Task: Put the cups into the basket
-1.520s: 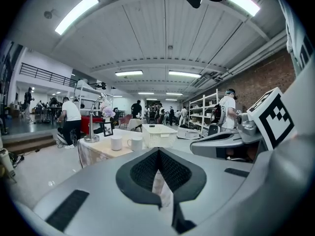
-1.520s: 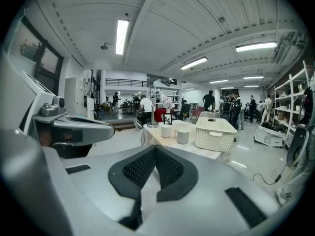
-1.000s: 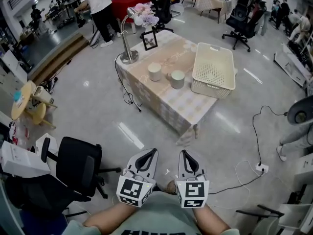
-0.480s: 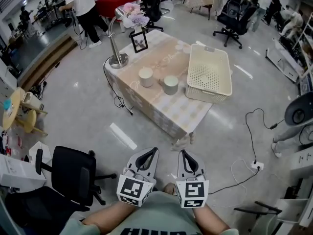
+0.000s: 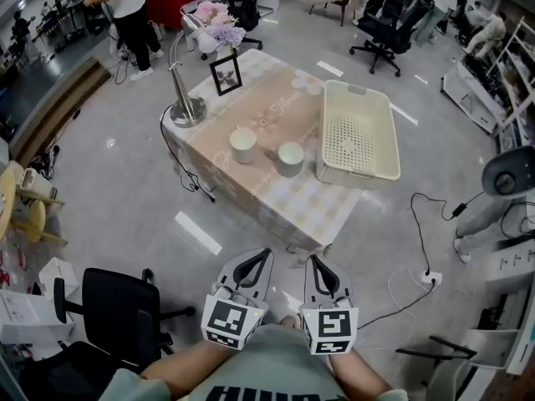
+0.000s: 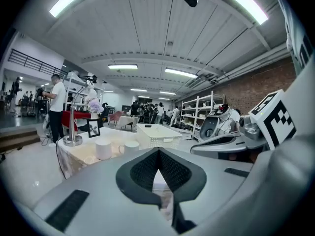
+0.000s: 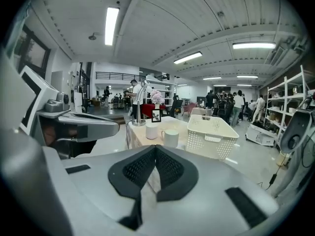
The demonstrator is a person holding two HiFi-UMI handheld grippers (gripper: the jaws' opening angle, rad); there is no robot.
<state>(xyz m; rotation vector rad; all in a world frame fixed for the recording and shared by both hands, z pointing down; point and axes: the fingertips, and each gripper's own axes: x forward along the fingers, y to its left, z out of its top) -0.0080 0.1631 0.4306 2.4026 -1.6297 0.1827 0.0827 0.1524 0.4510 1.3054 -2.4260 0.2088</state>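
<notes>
We have been walking up to the worktop (image 5: 272, 107). Over the last second it has slid toward us in the head view and now shows larger, its near corner closer to our hands than before. Nothing on it has shifted, so we judge this as the approach only, with more ground to cover before any reach.

The basket (image 5: 359, 132) lies on the worktop's right part, open side up, with nothing in it. Just off the basket's left wall, by its near corner, stands the nearer cup (image 5: 291, 158), upright, with a handle. Farther from the basket on the same side stands the farther cup (image 5: 243, 144), also upright. Neither touches the basket.

The left gripper (image 5: 261, 256) and right gripper (image 5: 315, 261) are held side by side at our waist, well short of the basket. Their fingers (image 6: 142, 171) are clenched tip to tip on nothing, as both gripper views show. Both cups stand well ahead of the fingers, out of reach, and we would have to open the fingers before taking either.
</notes>
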